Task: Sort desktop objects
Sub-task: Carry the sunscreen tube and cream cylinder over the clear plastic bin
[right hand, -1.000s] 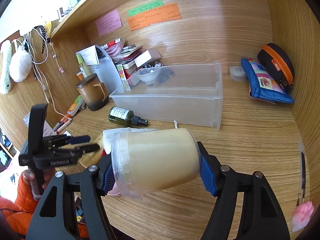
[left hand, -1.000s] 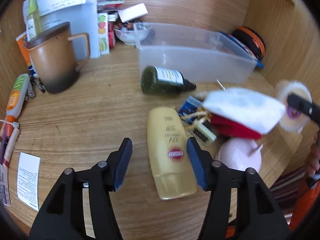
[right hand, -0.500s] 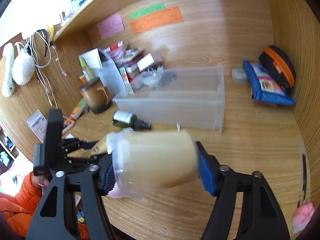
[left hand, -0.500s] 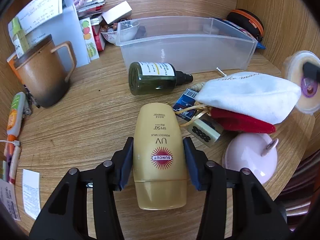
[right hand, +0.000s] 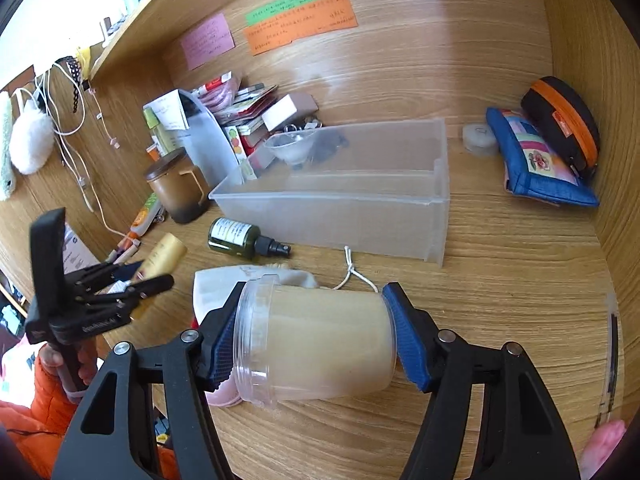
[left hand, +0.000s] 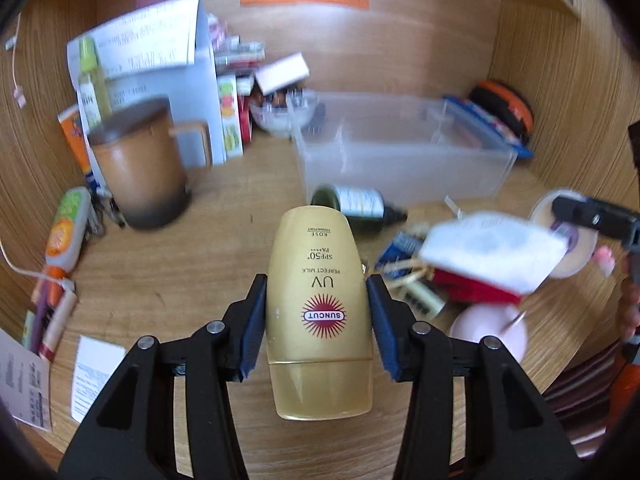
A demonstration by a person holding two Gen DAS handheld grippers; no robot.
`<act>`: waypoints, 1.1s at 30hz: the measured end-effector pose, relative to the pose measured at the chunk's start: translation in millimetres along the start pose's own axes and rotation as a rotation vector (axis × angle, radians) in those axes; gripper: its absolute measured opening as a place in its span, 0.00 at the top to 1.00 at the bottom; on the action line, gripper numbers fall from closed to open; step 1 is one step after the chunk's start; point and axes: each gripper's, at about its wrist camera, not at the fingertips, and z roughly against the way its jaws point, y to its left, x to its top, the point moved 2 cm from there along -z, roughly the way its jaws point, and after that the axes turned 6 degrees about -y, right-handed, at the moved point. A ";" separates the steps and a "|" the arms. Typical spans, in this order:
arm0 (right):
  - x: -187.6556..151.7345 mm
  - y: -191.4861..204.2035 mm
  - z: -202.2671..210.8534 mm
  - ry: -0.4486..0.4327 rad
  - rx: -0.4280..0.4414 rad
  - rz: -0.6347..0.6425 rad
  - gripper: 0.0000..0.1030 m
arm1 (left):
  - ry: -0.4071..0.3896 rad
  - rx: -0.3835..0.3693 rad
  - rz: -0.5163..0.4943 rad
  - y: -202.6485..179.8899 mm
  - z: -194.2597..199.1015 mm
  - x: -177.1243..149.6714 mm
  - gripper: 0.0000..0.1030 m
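1. The left gripper (left hand: 316,320) is clamping a gold plastic sunscreen bottle (left hand: 318,308) at its waist, blue pads pressing both flanks. The bottle is sitting centre frame in the left wrist view, cap toward the camera, seemingly lifted clear of the wooden desk (left hand: 180,264).
2. The right gripper (right hand: 316,344) is grasping a clear plastic jar of beige cream (right hand: 316,344) sideways in the lower centre of its view, one pad on the lid end, the other on the base, probably so the round wall cannot roll out.
3. The translucent plastic storage bin (right hand: 344,216) is lying open at mid-frame, apparently empty; it looks like the likely destination for both items.
4. A dark green spray bottle (right hand: 240,238) is resting on its side just before the bin's front wall, and a white drawstring pouch (left hand: 492,250) is waiting at the right of the left wrist view, unsorted.
5. A brown lidded mug (left hand: 138,168) is standing upright at the left, well apart from the bin.
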 end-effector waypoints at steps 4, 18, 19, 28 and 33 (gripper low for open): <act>12.6 4.1 10.0 -0.037 -0.006 0.008 0.39 | -0.054 -0.028 -0.003 -4.1 8.2 19.0 0.54; 50.6 14.4 23.2 -0.113 -0.011 0.037 0.39 | -0.155 -0.075 -0.053 -22.5 22.2 59.3 0.54; 52.9 14.8 22.8 -0.115 -0.012 0.040 0.39 | -0.160 -0.077 -0.053 -22.8 22.1 62.8 0.54; 75.8 6.1 7.1 -0.122 -0.011 0.031 0.39 | -0.177 -0.111 -0.077 -25.9 8.3 96.0 0.54; 90.1 -4.0 -11.5 -0.111 -0.009 0.019 0.39 | -0.160 -0.124 -0.080 -25.0 -10.9 110.7 0.54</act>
